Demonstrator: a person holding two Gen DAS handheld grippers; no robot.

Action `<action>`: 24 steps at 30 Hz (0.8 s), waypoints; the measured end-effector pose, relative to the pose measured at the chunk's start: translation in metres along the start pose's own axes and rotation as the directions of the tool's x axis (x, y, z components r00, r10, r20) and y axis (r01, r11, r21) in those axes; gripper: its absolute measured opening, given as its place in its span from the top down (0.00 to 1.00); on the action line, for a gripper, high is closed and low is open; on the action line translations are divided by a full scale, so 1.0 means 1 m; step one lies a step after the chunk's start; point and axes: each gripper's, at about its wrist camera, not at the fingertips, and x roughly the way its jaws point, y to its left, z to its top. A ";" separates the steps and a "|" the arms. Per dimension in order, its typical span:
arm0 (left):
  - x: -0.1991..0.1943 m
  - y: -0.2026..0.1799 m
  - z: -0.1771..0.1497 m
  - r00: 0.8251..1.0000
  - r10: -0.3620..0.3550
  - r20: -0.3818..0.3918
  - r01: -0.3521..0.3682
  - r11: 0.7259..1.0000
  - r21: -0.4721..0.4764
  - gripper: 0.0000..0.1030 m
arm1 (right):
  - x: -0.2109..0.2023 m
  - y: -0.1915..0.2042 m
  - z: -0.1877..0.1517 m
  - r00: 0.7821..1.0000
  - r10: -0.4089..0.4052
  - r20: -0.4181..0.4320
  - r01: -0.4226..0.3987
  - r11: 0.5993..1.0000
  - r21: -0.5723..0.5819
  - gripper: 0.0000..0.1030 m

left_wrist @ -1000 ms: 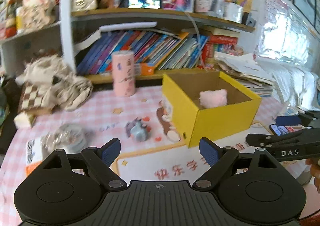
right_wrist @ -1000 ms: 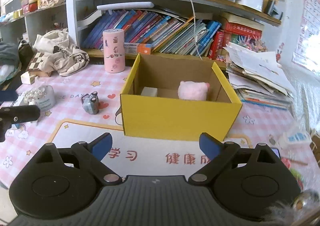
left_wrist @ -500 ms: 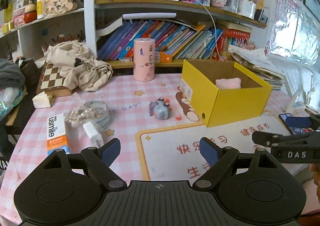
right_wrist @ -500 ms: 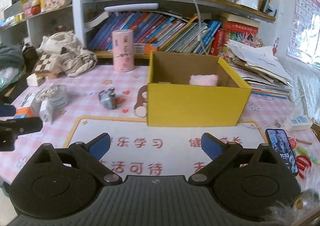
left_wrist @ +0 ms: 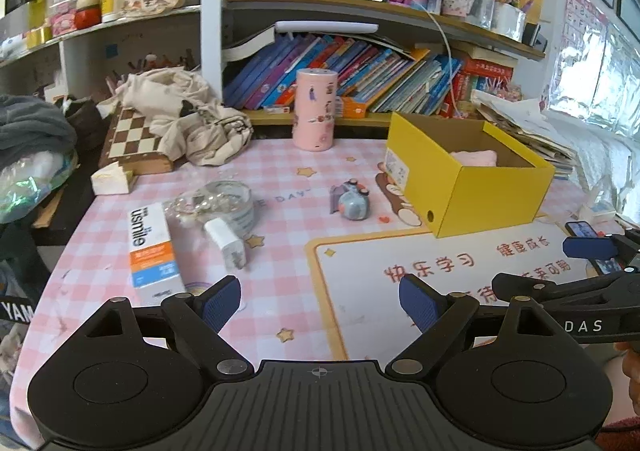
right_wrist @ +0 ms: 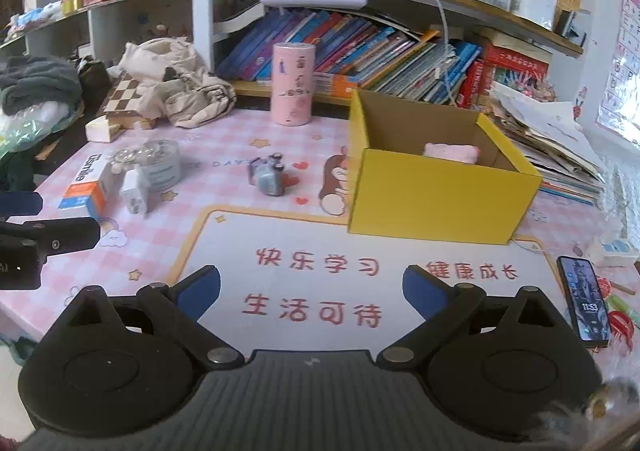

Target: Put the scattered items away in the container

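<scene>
An open yellow box [left_wrist: 488,191] [right_wrist: 432,195] stands on the pink checked table and holds a pink plush [left_wrist: 476,158] [right_wrist: 452,152]. Loose on the table lie a small grey-blue toy [left_wrist: 352,201] [right_wrist: 269,178], a white charger plug [left_wrist: 227,241] [right_wrist: 135,191], a white-and-orange toothpaste box [left_wrist: 152,251] [right_wrist: 86,189] and a clear round jar [left_wrist: 222,203] [right_wrist: 160,163]. My left gripper [left_wrist: 320,303] is open and empty over the near table edge. My right gripper [right_wrist: 312,289] is open and empty above the white mat [right_wrist: 360,291].
A pink cylinder [left_wrist: 314,109] stands at the back by the bookshelf. A chessboard [left_wrist: 134,137] under a beige cloth bag [left_wrist: 184,119] lies at the back left. A phone [right_wrist: 584,303] rests at the mat's right edge, and paper stacks [right_wrist: 552,143] lie beyond the box.
Both grippers have drawn back from the yellow box toward the near table edge, so the toothpaste box, plug and phone have come into view. Both stay open.
</scene>
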 end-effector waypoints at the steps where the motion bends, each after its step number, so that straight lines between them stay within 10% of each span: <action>1: -0.001 0.003 -0.001 1.000 0.003 -0.002 -0.003 1.000 -0.003 0.14 | 0.001 0.004 0.000 1.000 0.005 -0.002 -0.005 1.000 -0.006 0.04; 24: -0.012 0.055 -0.016 0.997 0.068 -0.032 -0.071 0.993 -0.091 0.14 | 0.018 0.062 0.009 0.995 0.090 -0.041 -0.094 0.991 -0.094 0.04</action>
